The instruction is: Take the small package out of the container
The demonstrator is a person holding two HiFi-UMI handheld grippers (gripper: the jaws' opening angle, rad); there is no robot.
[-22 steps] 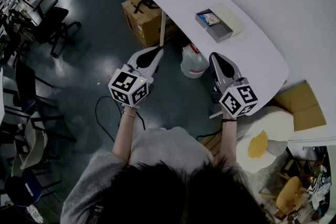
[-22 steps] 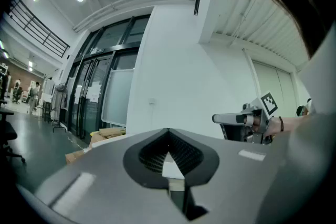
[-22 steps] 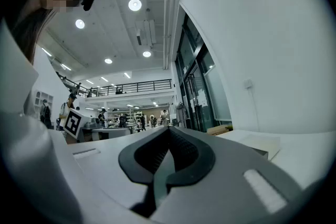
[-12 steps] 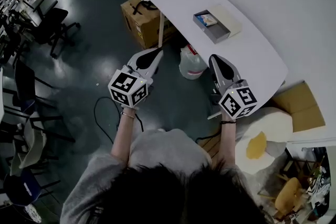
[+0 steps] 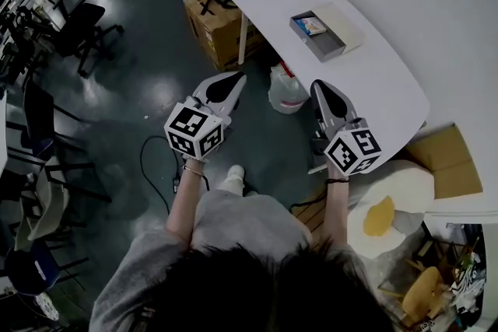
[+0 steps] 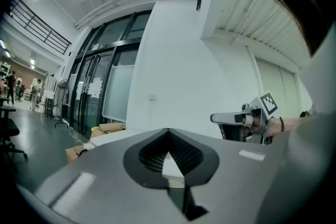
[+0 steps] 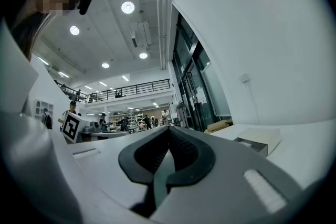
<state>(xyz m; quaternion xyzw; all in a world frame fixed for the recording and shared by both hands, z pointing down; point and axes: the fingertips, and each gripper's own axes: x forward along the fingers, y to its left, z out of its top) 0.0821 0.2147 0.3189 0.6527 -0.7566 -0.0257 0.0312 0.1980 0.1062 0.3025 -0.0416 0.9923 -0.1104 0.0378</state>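
Note:
A grey open container (image 5: 328, 43) with a beige lid folded back rests on the white table (image 5: 373, 82), and it shows again in the right gripper view as the container (image 7: 256, 143). Inside it lies the small package (image 5: 313, 26), light with blue and orange print. My left gripper (image 5: 236, 78) hangs over the floor, left of the table, jaws together and empty. My right gripper (image 5: 318, 85) is at the table's near edge, short of the container, also shut and empty. Both gripper views, left gripper (image 6: 168, 131) and right gripper (image 7: 169, 129), show jaw tips meeting with nothing between.
Cardboard boxes (image 5: 215, 21) stand under the table's far end, and a plastic jug (image 5: 286, 94) sits on the floor between the grippers. Office chairs (image 5: 79, 29) line the left. A cable (image 5: 152, 172) loops on the floor. Another cardboard box (image 5: 450, 161) sits at the right.
The view has shifted slightly and the person's shoe has come into sight below the grippers. Both grippers stay shut and hold almost the same place.

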